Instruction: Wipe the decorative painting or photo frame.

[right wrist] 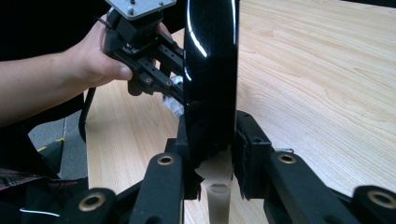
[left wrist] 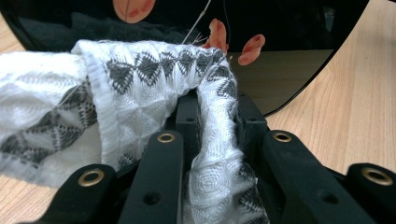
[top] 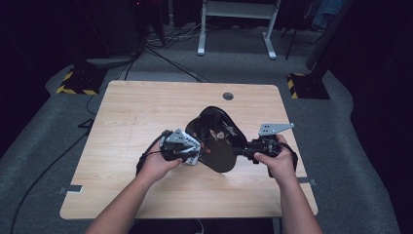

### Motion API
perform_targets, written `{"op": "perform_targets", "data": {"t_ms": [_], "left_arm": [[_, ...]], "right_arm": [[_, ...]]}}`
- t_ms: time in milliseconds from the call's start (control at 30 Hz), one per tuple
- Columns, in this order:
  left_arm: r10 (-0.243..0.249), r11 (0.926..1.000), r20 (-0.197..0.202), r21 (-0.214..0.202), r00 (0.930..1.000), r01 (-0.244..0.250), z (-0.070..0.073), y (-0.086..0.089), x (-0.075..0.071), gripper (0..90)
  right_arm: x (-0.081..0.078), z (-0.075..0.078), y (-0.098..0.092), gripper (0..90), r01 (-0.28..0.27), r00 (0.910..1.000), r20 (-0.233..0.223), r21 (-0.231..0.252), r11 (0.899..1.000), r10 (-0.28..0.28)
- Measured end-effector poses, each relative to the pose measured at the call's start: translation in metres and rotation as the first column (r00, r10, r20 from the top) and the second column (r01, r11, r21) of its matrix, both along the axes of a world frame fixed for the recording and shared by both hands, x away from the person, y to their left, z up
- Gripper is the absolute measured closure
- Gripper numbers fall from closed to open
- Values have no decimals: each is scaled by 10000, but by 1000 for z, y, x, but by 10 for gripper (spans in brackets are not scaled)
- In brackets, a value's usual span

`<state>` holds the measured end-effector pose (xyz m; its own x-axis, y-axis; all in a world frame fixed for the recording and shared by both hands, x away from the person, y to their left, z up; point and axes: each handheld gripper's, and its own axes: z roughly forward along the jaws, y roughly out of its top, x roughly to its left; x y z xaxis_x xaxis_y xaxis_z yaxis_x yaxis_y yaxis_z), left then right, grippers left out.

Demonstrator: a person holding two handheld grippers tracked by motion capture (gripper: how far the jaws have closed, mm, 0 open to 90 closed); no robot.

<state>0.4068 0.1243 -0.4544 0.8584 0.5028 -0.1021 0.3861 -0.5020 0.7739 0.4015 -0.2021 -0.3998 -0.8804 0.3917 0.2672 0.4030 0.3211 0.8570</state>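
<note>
1. Jaws of the left gripper [left wrist: 212,116] are clamped on a white woven cloth with a grey diamond pattern [left wrist: 140,88]; in the left gripper view the fabric bunches between the two black jaws and drapes off to the left over the wood.
2. Jaws of the right gripper [right wrist: 210,140] are closed on the rim of a glossy black lacquer tray painted with pinkish flowers [right wrist: 210,70]; in the right gripper view the tray stands on edge between them, rising straight up from the grip.
3. In the high view the tray [top: 216,139] sits at the middle of the light wooden tabletop [top: 136,107], tilted, between the two grippers, with its painted face turned up towards the camera.
4. The left gripper [top: 187,151] is at the tray's left edge in the high view, the cloth [top: 192,157] pressed against the tray's surface there.
5. The right gripper [top: 246,151] holds the tray's right edge, with the right hand [top: 275,158] behind it and the grey three-cornered plate above.
6. The left hand [top: 156,165] wraps the left gripper's body; the same hand [right wrist: 88,65] shows beyond the tray in the right gripper view, the cloth [right wrist: 175,102] a small white patch touching the tray.
7. A round grey grommet [top: 228,96] lies near the tabletop's far edge, well apart from the tray.
</note>
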Motion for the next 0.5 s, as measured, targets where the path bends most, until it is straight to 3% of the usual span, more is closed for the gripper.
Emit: {"op": "perform_targets", "data": {"t_ms": [400,500], "left_arm": [[-1251,9921,48,-37,9921,1251,5,-44,-18,762],[-1370,9906,137,28,9905,1370,4,-50,-20,762]], "right_arm": [[0,0,-1,753,66,10000,-43,31,10000,-66],[1,0,-2,755,94,9999,-90,57,9999,-93]]}}
